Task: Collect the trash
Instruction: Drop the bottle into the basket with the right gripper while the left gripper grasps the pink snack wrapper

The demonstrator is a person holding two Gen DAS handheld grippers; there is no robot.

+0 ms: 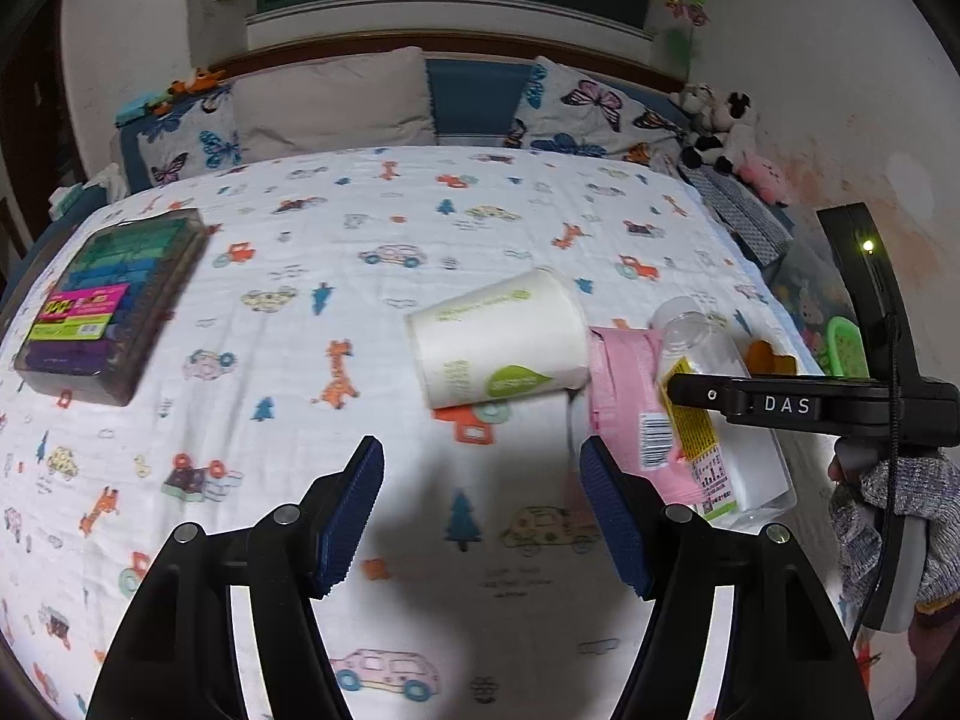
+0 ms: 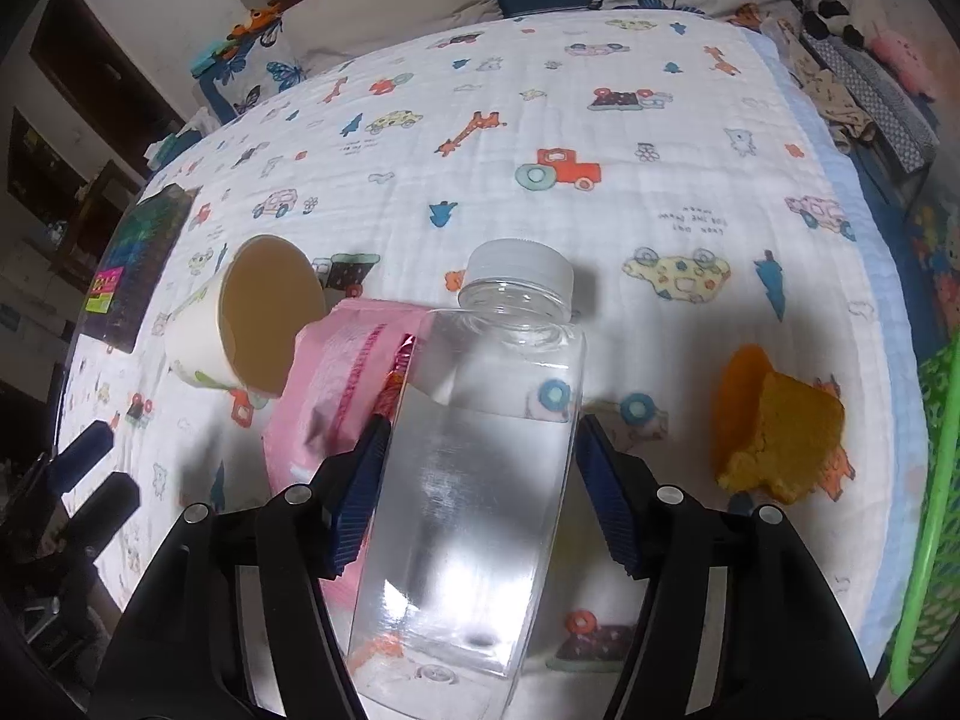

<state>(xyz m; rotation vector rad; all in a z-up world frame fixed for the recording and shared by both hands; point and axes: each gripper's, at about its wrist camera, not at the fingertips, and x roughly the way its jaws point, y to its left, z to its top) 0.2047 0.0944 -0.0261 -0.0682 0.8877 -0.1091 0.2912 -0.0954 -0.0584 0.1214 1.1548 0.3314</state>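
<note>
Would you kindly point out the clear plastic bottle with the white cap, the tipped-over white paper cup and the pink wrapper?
Clear plastic bottle with white cap [image 2: 480, 450]: right wrist view, on its transparent body.
Tipped-over white paper cup [image 1: 498, 342]: left wrist view, on its side wall.
Pink wrapper [image 2: 336, 378]: right wrist view, on its flat face.

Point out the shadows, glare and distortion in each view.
Left wrist view: a dark shadow falls on the bedsheet between the left gripper fingers; fisheye bends the bed's edges. Right wrist view: glare streaks the clear bottle.
</note>
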